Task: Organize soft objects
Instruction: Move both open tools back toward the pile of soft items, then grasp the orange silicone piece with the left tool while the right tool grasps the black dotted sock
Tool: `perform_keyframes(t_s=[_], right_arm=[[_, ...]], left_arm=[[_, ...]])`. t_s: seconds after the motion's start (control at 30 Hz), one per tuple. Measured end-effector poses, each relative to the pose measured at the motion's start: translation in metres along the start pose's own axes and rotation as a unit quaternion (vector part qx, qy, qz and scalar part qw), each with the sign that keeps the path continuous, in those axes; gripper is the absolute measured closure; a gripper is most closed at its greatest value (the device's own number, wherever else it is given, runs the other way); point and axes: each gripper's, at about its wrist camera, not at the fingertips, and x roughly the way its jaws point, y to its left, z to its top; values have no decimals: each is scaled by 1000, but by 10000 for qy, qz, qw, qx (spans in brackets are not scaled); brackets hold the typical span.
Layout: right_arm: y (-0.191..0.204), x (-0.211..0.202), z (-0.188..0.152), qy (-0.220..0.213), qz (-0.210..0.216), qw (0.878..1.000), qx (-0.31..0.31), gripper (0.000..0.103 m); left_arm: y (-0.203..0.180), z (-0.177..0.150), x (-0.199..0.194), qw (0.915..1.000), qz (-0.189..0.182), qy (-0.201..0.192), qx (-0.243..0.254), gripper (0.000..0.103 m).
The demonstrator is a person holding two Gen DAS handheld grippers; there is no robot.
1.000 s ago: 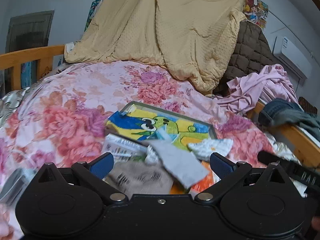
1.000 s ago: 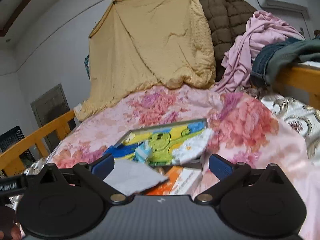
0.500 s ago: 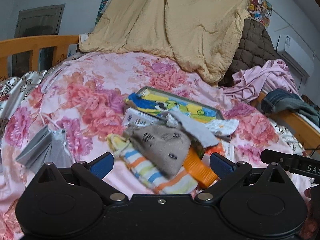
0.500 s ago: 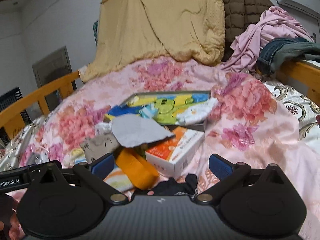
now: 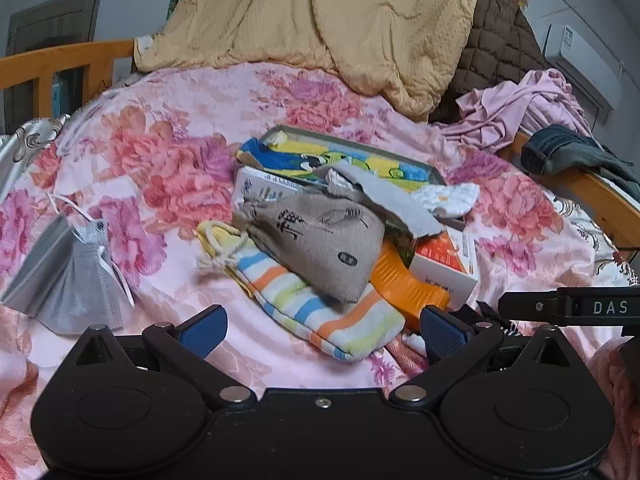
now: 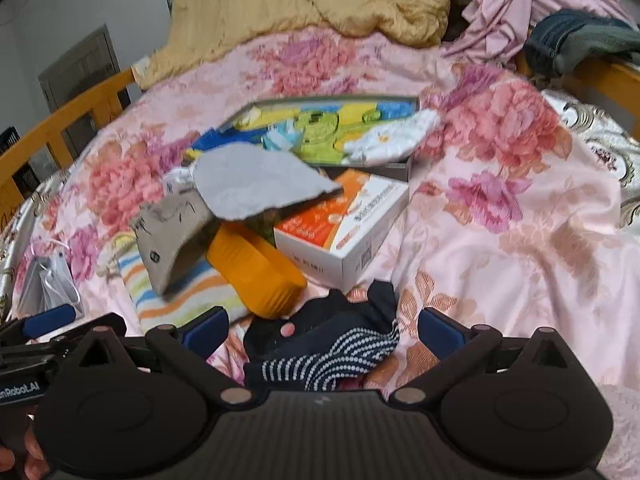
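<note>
A pile of things lies on the floral bedspread [image 5: 168,128]. A grey-brown cloth pouch [image 5: 320,244] rests on a striped drawstring bag [image 5: 312,312], beside an orange case [image 5: 404,284] and a grey cloth [image 6: 256,184]. A dark dotted sock [image 6: 332,352] lies between the fingers of my right gripper [image 6: 320,330], which is open. My left gripper [image 5: 320,330] is open and empty, just short of the striped bag. A grey face mask [image 5: 68,280] lies to the left.
An open tray with a colourful cartoon cloth [image 5: 340,156] sits behind the pile, with an orange-and-white box [image 6: 348,224] in front. A yellow quilt [image 5: 320,20], a pink garment [image 5: 516,104] and jeans [image 5: 572,152] are at the back; wooden rails [image 5: 592,196] edge the bed.
Both grippers have pulled back and tilted down, so the pile's near side, the mask and the dark sock have come into view. Both stay open.
</note>
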Motion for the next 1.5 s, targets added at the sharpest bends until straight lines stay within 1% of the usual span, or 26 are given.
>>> perform_keyframes(t_s=[0.1,0.2,0.3,0.4,0.47,0.53,0.67,0.73,0.77,0.8,0.87,0.97,1.0,1.03,1.1,1.13,1.2,1.27,1.33,1.4,1.5], right_arm=[[-3,14,5,408,-102,9991,76,0],[-12,25,11,698,2,9969,357,0],[-21,35,14,880,109,9941,626,1],[-26,44,16,927,125,9925,792,1],[-29,48,18,951,161,9914,886,2],[-33,52,19,984,191,9898,1010,6],[-42,60,22,1070,280,9855,1289,13],[-46,62,21,1111,333,9834,1395,18],[-47,64,21,1133,346,9825,1436,21],[-48,65,21,1155,353,9820,1455,22],[-48,69,22,1192,376,9809,1488,26],[-46,72,22,1237,371,9808,1459,34],[-45,72,22,1247,368,9811,1433,38],[-44,73,22,1260,362,9814,1402,39],[-42,74,22,1290,346,9818,1352,44],[-41,75,22,1304,335,9819,1330,45],[-41,75,21,1319,349,9820,1305,47],[-40,75,21,1337,370,9818,1296,48],[-40,76,21,1340,367,9820,1282,50],[-40,76,21,1334,358,9821,1279,52],[-40,77,20,1330,323,9824,1275,57]], left_arm=[[-4,1,4,9999,-81,19,100,1],[-12,7,12,9989,-245,34,404,1],[-21,11,20,9957,-436,29,817,1],[-27,14,31,9911,-600,91,1188,1],[-31,15,38,9864,-686,172,1486,1],[-36,15,43,9796,-754,218,1848,2],[-49,12,54,9605,-931,332,2600,6],[-56,10,59,9518,-1011,374,2872,9],[-59,10,62,9486,-1050,399,2959,10],[-61,10,65,9472,-1088,426,2986,11],[-64,12,73,9482,-1173,492,2912,16],[-70,13,82,9510,-1230,540,2786,19],[-73,13,84,9505,-1258,540,2790,20],[-76,13,86,9491,-1287,558,2819,23],[-84,10,92,9450,-1286,619,2944,26],[-88,9,95,9429,-1258,653,3014,29],[-93,7,100,9420,-1202,742,3046,35],[-94,8,108,9452,-1109,860,2947,41],[-91,10,113,9507,-1073,928,2759,43],[-88,12,117,9559,-1030,943,2583,47],[-85,11,119,9610,-988,901,2421,50]])
